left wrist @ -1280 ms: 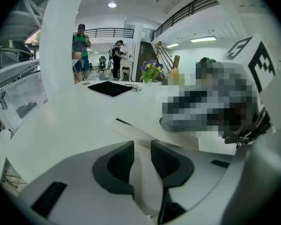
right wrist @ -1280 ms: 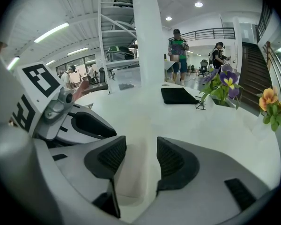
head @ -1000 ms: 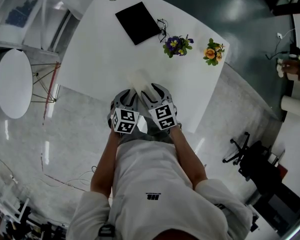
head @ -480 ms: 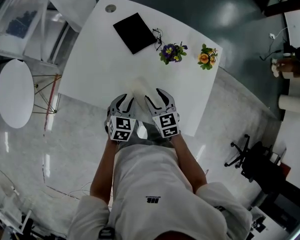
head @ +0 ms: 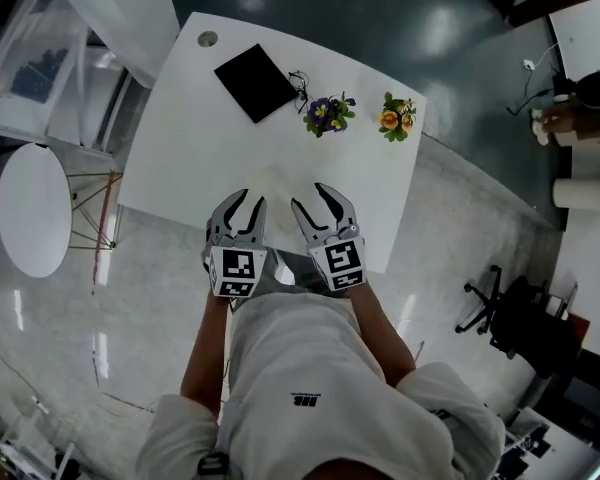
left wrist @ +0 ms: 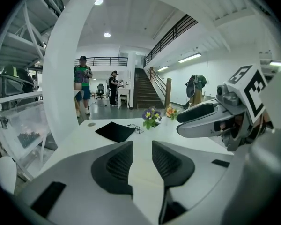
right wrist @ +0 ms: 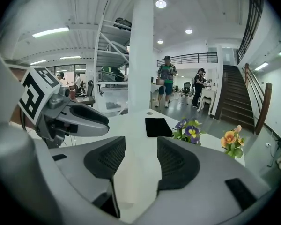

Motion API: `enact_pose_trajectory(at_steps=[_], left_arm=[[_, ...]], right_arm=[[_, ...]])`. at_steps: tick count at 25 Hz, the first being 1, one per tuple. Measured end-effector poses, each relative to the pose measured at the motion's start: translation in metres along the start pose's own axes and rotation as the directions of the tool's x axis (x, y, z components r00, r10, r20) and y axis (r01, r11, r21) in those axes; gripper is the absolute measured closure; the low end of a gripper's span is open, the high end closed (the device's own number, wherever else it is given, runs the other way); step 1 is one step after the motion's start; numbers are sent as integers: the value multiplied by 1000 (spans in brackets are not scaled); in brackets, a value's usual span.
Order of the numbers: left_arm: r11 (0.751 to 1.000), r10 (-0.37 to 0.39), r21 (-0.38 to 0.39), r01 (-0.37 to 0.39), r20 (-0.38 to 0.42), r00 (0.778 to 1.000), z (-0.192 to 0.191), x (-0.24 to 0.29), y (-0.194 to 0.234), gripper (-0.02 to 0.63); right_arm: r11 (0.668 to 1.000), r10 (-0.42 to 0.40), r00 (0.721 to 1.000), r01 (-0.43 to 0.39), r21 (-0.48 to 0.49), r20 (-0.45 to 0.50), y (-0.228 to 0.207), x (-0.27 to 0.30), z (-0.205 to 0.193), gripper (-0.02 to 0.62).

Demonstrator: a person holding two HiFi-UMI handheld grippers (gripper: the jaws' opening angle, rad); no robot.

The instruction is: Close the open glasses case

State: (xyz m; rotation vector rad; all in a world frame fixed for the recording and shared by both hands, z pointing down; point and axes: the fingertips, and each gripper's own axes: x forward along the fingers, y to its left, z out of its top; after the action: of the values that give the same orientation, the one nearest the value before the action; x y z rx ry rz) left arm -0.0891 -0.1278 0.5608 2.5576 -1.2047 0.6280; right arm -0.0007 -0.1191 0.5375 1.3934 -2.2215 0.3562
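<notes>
Looking steeply down on a white surface (head: 190,138). Left gripper (head: 244,206) and right gripper (head: 312,200) side by side over its near edge, close together but not touching, both aimed toward the far side. Left jaws parted by a narrow gap, only bare surface showing between them. Right jaws parted a little wider, gripping nothing either.

Glasses case (head: 272,180) lying just ahead of the tips, between the two grippers. Pale against the white top and hard to make out, so open or closed, impossible to tell.

Farther back, a black pad (head: 255,81) lying flat, with a pair of glasses (head: 300,81) just beside its right corner. Right of that, purple flowers (head: 325,114), then orange flowers (head: 393,117) near the far right edge, both well apart from the case.

Off to the left, a round white table (head: 28,208) on the glossy floor (head: 460,218). In the left gripper view, people (left wrist: 82,86) standing in the background near a staircase (left wrist: 145,90).
</notes>
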Motion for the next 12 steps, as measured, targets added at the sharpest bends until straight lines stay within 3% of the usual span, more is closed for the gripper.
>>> enact_pose_trajectory(at_steps=[12], left_arm=[[998,50,38,-51,16,999,37,-22,-7,466]], right_arm=[[1000,10,997,-11,16,70,-12,-31,31,380]])
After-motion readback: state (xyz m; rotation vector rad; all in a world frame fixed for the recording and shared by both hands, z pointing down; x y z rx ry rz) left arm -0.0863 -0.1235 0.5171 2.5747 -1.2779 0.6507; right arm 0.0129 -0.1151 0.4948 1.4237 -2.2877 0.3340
